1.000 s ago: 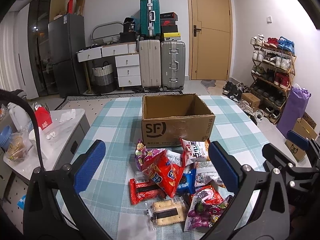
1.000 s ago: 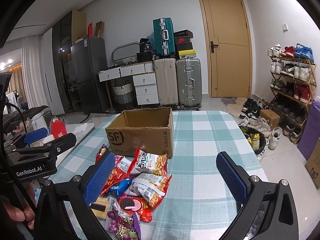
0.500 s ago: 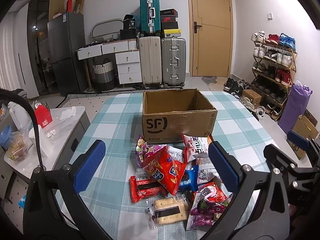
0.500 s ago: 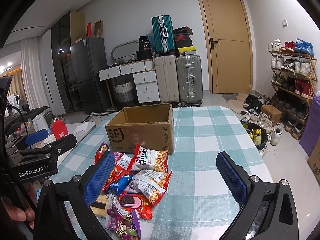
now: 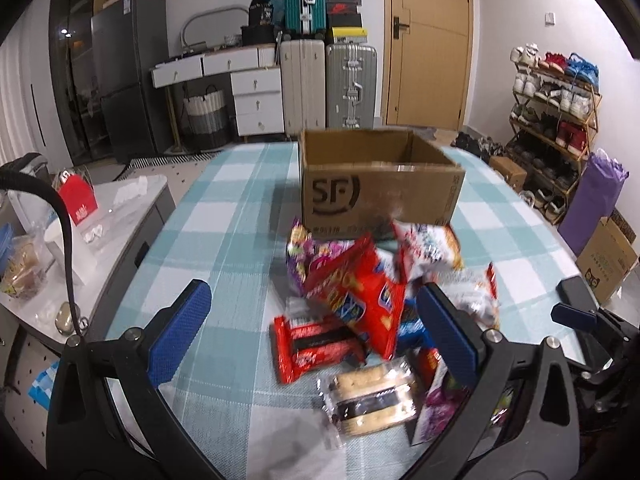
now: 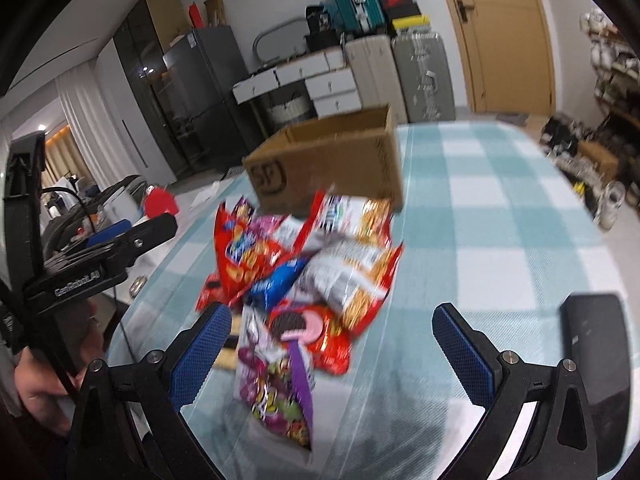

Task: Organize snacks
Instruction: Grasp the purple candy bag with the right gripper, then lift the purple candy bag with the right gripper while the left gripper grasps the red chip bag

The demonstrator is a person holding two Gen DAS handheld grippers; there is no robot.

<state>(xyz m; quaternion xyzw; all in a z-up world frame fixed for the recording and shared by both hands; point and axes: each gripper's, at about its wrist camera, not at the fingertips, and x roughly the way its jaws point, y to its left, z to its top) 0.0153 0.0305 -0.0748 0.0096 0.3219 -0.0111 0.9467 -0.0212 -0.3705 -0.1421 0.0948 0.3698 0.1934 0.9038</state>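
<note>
Tabletop: teal-and-white checked cloth; carries box and snacks.
Cardboard box: open-topped, "SF" on near face, upright at far middle; nothing visible inside.
Snack pile: heaped just before the box, farthest bags touching its near face.
Red chip bag: on top, tilted.
Purple candy bag: nearest edge of the pile.
Biscuit pack: clear wrap, front of the pile.
Left gripper: spread wide, empty, above the pile.
Right gripper: spread wide, empty, over the purple bag; view blurred.
</note>
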